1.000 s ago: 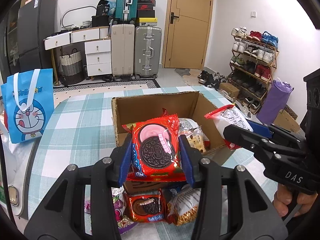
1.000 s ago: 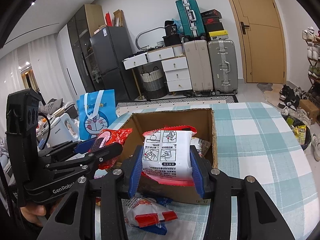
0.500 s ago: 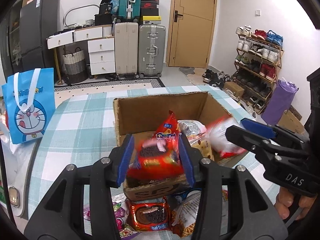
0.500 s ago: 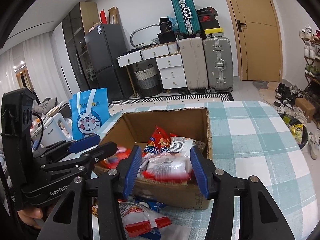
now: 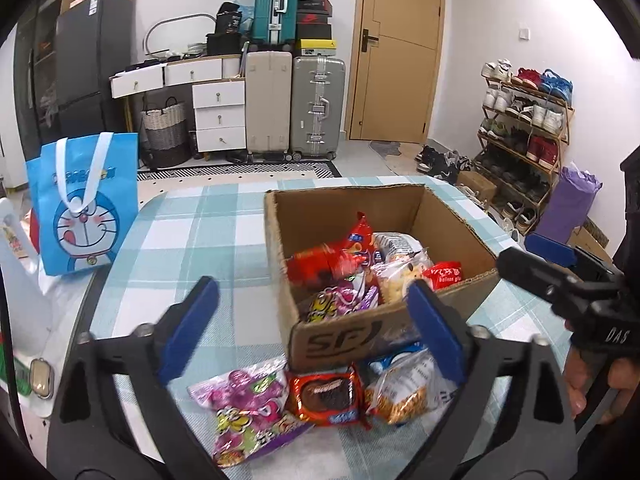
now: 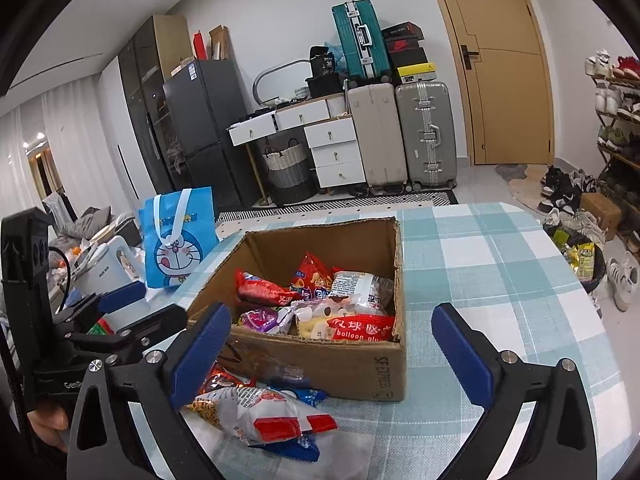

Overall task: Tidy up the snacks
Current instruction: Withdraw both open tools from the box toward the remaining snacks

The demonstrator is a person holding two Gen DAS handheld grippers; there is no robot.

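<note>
Left gripper, jaws wide apart and empty, held above the near edge of the table, in front of the box. Right gripper, jaws likewise wide apart and empty, held over the box's near right corner. Each gripper appears in the other's view: the right one at the far right of the left wrist view, the left one at the lower left of the right wrist view.

The box, open-topped cardboard, stands on the checked tablecloth and holds a heap of snacks: a red Oreo pack at the left, blurred; a red chip bag upright toward the back; a white pack beside it; a purple candy bag at the near wall; a pale biscuit bag; and a red-and-white pack lettered "balloon glu…" against the near right wall.

Outside the box, on the table just before its near wall, lie a second purple candy bag, a second Oreo pack and a peanut bag, side by side and touching. A blue Doraemon bag stands upright at the table's left edge, well apart from the box
</note>
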